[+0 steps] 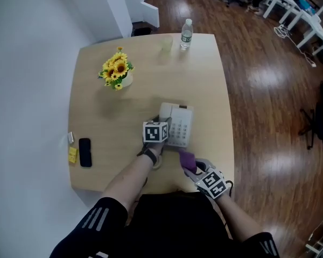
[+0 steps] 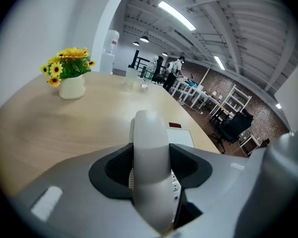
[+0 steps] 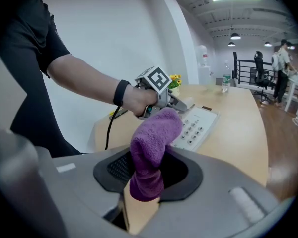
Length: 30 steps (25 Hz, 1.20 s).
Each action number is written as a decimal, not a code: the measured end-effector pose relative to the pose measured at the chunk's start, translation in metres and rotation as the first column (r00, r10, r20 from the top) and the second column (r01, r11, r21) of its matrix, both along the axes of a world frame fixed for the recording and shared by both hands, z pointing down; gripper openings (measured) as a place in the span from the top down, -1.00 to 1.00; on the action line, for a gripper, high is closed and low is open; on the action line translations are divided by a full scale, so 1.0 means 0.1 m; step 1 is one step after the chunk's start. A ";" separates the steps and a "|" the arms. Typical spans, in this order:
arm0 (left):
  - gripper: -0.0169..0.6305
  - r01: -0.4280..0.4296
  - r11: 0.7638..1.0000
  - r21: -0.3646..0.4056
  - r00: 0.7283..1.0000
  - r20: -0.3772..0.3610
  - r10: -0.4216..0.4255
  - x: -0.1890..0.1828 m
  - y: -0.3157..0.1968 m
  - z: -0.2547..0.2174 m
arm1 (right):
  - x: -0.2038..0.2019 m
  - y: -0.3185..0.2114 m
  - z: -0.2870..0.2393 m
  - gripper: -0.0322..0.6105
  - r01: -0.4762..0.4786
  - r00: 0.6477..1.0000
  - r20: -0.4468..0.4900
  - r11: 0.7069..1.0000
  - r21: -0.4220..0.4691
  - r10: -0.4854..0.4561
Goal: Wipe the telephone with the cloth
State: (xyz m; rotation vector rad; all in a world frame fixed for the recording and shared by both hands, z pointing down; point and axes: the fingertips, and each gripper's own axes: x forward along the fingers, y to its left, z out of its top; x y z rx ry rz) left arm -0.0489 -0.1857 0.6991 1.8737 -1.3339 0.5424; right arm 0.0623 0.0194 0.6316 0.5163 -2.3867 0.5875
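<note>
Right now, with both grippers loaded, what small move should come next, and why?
Probably ease the right gripper forward to lay the purple cloth on the keypad. The cloth is clamped but sits short of it, while the left gripper grips the handset.

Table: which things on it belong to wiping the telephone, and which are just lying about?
Job: telephone, its handset in the left claw, purple cloth in the right claw.
Lying about: sunflower pot, water bottle, cup, black mobile, yellow block.

The left gripper (image 1: pixel 165 126) partly hides the telephone handset (image 1: pixel 166 110).
</note>
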 end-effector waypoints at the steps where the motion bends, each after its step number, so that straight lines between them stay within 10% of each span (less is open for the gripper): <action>1: 0.28 -0.005 1.000 0.000 1.000 0.020 0.005 0.02 -0.02 0.00 | 0.02 0.01 0.00 0.47 -0.008 1.000 0.002 1.000 -0.002 0.008; 11: 0.24 -0.043 0.999 -0.013 0.993 0.107 0.044 0.09 -0.05 0.13 | 0.00 -0.08 -0.16 0.47 -0.054 0.997 0.049 0.998 0.014 0.053; 20: 0.15 -0.163 0.985 0.059 0.987 0.024 0.162 0.13 0.12 -0.27 | -0.09 -0.26 -0.37 0.47 -0.104 0.987 0.127 0.994 0.014 0.101; 30: 0.15 -0.342 0.896 0.283 0.929 -0.045 0.368 0.05 1.07 -1.26 | -0.24 -0.33 -0.72 0.47 -0.123 0.974 0.200 0.991 0.053 0.110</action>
